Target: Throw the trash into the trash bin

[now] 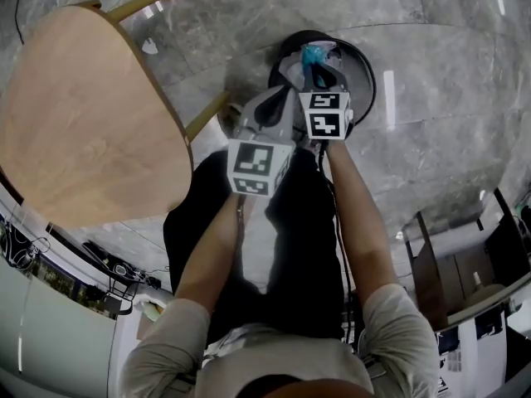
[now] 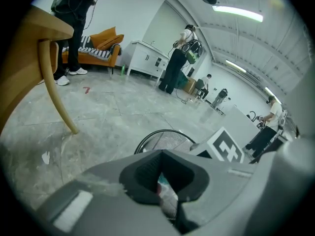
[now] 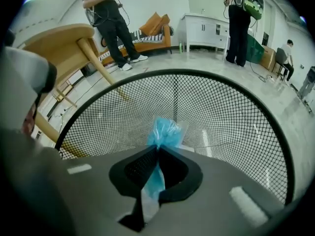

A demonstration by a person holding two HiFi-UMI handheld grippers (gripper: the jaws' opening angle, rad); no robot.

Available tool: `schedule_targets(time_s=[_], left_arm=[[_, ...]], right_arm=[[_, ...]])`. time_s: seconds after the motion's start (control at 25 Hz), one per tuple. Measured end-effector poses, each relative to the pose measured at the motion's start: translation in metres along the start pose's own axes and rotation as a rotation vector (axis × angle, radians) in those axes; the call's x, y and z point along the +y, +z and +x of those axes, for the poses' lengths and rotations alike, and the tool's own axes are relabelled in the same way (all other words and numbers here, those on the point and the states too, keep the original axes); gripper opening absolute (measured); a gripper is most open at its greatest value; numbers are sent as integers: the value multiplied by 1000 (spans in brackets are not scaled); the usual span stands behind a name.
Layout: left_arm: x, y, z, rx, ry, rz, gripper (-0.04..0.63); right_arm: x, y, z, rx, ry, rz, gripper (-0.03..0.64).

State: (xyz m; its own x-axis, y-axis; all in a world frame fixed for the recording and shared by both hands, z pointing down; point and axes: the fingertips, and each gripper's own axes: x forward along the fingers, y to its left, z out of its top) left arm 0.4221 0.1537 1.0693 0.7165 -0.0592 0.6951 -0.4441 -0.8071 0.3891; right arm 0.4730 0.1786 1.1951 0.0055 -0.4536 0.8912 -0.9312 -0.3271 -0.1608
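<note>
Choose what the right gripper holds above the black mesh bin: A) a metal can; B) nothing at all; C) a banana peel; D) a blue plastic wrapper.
D: in the right gripper view, the right gripper has its jaws closed on a blue plastic wrapper, right above the black mesh bin.

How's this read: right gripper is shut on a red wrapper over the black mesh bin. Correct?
Colour is wrong: the wrapper in the right gripper is blue, not red, as the right gripper view shows. It is shut on it over the black mesh bin.
</note>
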Motion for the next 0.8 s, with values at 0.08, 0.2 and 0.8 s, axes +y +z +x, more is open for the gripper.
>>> schedule_targets(time_s=[0.08,0.2,0.8], left_arm=[[2,1,-1,6,-5,12,18],[4,10,-16,15,1,0,18],[-70,241,-230,-159,21,38,18]], right_arm=[[0,2,-2,-6,-2,-1,51],[4,12,-25,-14,18,-6,144],[80,241,-368,-402,66,-88,8]])
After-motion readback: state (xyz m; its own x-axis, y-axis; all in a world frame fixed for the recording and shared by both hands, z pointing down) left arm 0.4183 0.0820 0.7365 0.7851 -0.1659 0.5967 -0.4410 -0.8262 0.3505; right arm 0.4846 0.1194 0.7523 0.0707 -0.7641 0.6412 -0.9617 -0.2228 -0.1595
